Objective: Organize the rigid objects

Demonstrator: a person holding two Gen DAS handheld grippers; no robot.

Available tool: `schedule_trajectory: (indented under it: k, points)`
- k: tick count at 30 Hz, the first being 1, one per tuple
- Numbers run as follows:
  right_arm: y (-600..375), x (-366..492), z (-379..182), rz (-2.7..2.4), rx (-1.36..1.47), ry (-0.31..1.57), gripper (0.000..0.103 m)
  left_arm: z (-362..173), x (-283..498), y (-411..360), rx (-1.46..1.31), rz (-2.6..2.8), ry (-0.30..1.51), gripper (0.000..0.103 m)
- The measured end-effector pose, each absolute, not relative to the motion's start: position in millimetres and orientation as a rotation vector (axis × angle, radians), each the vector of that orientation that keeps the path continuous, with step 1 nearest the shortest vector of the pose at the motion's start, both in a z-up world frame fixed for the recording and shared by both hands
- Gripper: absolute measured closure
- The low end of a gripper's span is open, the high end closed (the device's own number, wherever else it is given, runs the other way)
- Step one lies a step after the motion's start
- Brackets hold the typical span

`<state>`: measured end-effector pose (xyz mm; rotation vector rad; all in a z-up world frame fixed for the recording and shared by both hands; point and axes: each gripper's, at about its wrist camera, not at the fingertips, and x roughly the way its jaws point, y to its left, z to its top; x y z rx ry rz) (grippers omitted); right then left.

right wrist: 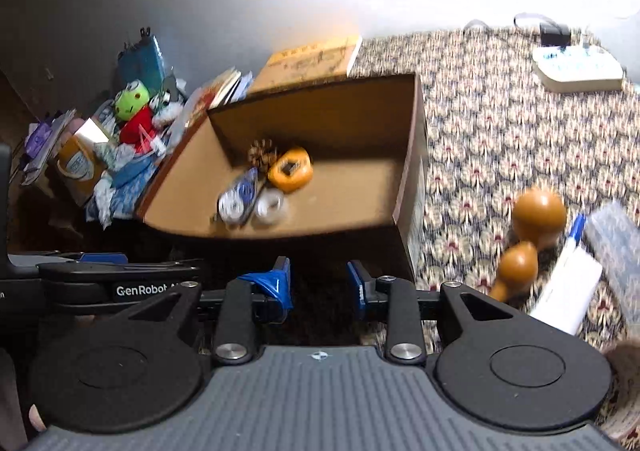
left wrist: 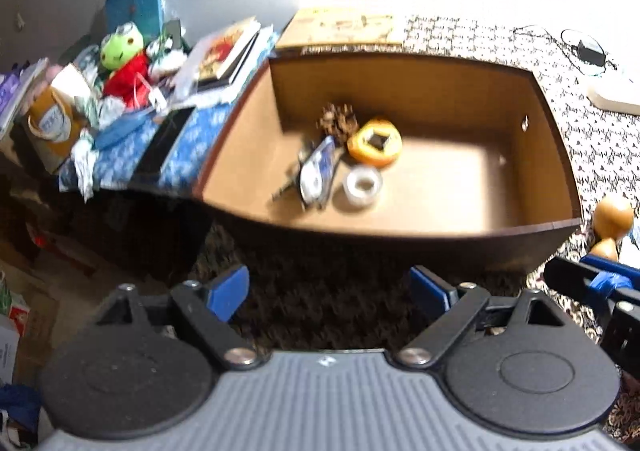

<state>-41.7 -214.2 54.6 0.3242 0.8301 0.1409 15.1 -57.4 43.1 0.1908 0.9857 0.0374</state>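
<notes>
Left claw (left wrist: 328, 287) wide open, empty, short of the brown box (left wrist: 554, 123). Right claw (right wrist: 320, 283) partly open, also empty. I see tape measure (left wrist: 375, 147), tape roll (left wrist: 362, 185) and pinecone (left wrist: 338, 121) inside the box; gourd (right wrist: 528, 235) on the carpet right of it.

The box (left wrist: 248, 123) looks like matt brown board, smooth inside, with a darker outer face. In it, the tape roll (left wrist: 362, 185) is clear glossy plastic and the orange tape measure (left wrist: 374, 143) shiny plastic; the pine cone (left wrist: 338, 121) is rough and scaly. The gourd (right wrist: 538, 213) on the right has a smooth, polished wood-like sheen. The carpet (right wrist: 500, 123) is patterned woven cloth. The frog toy (left wrist: 120, 51) is soft plush. Both grippers' fingers (left wrist: 230, 285) carry matt blue pads on black plastic, with shiny metal bolts (right wrist: 231, 351).
</notes>
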Motion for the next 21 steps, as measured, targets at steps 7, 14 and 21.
schedule_trajectory:
  k: [7, 14, 21]
  points:
    - [-193, -15, 74, 0.074, 0.312, 0.771, 0.088, 60, 47, -44, 0.215, -0.006, 0.927, 0.013]
    - [-180, 2, 70, -0.024, 0.343, 0.752, 0.087, 58, 75, -33, 0.254, -0.049, 0.888, 0.013]
    - [-173, 7, 56, -0.122, 0.357, 0.763, 0.086, 45, 96, -29, 0.291, -0.082, 0.896, 0.013]
